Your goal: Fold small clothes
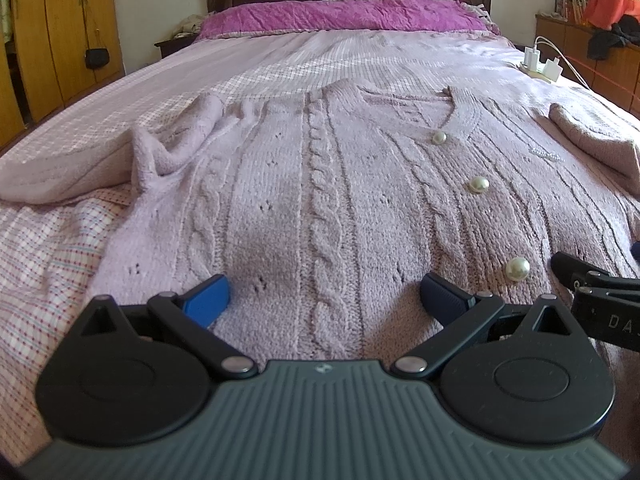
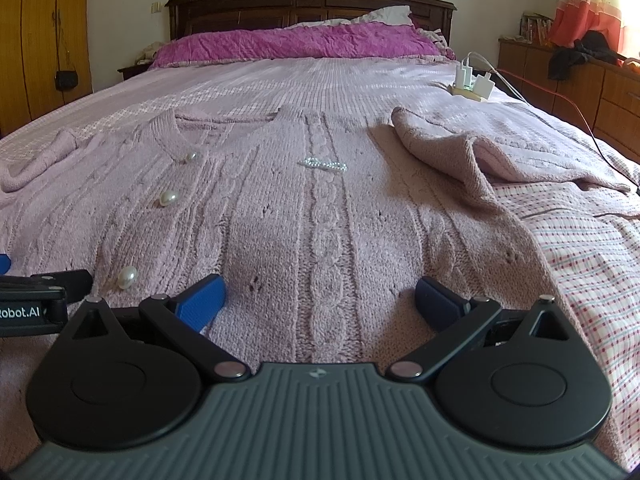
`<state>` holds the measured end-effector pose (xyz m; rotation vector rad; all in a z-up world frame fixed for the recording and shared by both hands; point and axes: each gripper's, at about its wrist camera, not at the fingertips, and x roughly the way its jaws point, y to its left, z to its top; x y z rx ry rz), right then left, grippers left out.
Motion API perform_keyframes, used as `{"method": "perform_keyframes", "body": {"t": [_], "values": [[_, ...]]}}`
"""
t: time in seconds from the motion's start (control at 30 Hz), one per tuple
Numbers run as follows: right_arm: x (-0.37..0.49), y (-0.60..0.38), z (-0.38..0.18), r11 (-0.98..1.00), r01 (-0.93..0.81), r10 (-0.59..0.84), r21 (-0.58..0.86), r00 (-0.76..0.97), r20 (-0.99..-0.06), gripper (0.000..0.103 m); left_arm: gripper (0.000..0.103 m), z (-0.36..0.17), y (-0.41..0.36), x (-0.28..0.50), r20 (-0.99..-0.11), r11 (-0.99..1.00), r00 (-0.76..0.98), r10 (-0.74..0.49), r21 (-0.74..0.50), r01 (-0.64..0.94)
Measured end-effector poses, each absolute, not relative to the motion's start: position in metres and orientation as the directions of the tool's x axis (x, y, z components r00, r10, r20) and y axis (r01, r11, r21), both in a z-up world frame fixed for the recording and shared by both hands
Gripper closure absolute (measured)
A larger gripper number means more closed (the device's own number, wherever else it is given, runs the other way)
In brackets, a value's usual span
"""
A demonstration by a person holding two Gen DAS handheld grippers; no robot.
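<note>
A lilac cable-knit cardigan with pearl buttons lies flat, front up, on the bed; it also shows in the right wrist view. Its left sleeve is bunched at the side, its right sleeve folded over. My left gripper is open, low over the hem on the cardigan's left half. My right gripper is open over the hem on the right half. Each gripper's edge shows in the other's view.
The bed has a pink checked sheet and a magenta pillow by the dark headboard. A power strip with chargers sits on the bed's right side. A wardrobe stands left, a low cabinet right.
</note>
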<state>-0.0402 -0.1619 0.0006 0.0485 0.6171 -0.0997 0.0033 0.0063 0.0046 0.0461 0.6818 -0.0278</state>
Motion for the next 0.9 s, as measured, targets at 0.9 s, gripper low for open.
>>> {"method": "perform_keyframes", "body": {"t": [0.9], "values": [[-0.053,-0.259,0.062,0.925,-0.006,0.191,0.38,0.872,-0.45,0.0,0.0,0.06,0.024,0.02,-0.654,0.998,0.755,-0.051,-0.049,0.025]]}}
